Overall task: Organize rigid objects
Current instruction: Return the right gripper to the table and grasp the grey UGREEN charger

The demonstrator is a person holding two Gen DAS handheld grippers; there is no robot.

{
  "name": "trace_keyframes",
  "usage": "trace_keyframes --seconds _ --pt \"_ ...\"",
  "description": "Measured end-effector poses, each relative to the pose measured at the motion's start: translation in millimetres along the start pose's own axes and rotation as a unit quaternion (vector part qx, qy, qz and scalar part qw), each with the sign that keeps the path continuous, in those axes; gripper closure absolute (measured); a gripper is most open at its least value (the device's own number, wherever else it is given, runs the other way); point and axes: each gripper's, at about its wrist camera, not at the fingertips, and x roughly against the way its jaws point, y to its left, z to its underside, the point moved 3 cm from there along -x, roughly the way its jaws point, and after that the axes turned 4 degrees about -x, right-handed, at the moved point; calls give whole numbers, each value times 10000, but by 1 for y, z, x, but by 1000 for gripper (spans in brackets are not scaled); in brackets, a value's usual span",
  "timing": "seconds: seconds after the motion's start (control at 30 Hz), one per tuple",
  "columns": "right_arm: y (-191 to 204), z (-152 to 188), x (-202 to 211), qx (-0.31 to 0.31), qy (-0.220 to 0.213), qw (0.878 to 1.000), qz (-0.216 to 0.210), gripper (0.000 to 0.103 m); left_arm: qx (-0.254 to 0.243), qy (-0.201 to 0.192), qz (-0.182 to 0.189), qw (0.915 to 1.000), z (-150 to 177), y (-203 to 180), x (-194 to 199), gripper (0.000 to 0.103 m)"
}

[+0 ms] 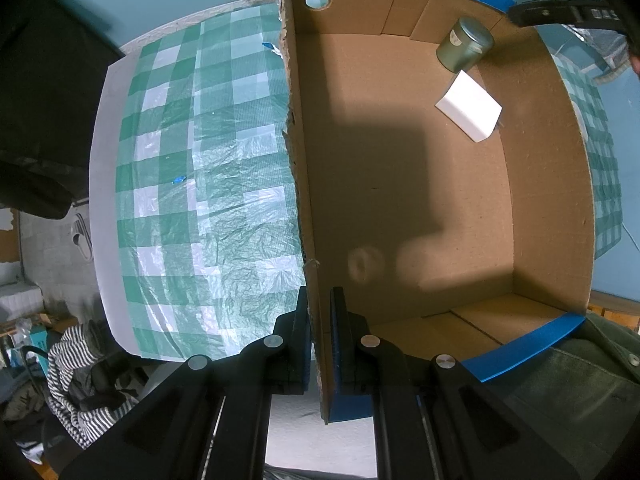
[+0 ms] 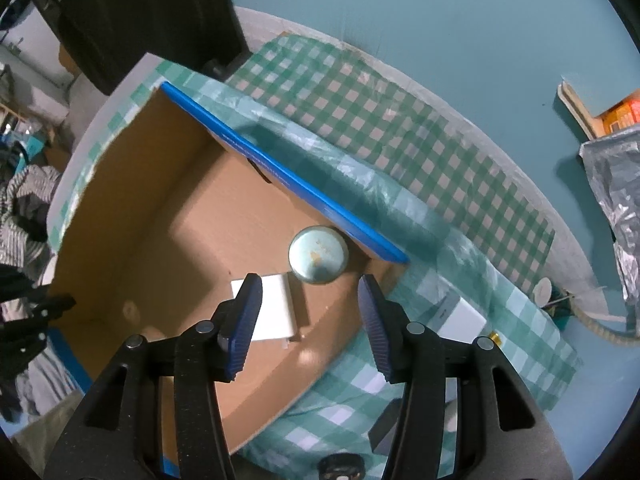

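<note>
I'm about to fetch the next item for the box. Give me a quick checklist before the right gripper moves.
1. Left gripper clamped on box wall: ok.
2. Right gripper open, nothing between its pads: ok.
3. Tin upright in the box corner: ok.
4. White block flat on the box floor beside the tin: ok.
5. Free floor space in the box: ok.
6. White box on the cloth, outside the box, graspable: cannot tell.

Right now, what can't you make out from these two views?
- White block, right wrist: near end hidden behind a jaw.
- White item on the cloth outside the box, right wrist: partly behind the other jaw.
- Tin label, left wrist: too small.
- Box lettering, right wrist: blurred.
</note>
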Motion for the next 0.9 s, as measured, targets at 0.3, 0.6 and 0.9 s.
trace_keyframes --seconds 0.3,0.6,0.9 --pt "-30 30 33 -400 -155 9991 -43 53 -19 -5 -10 10000 0 0 2 95" --pt "-79 79 34 -1065 6 9943 15 53 -59 1 -43 10000 -1 -1 4 95" --pt "-110 127 7 -1582 332 9869 11 53 -85 -5 -54 9999 0 -1 4 95"
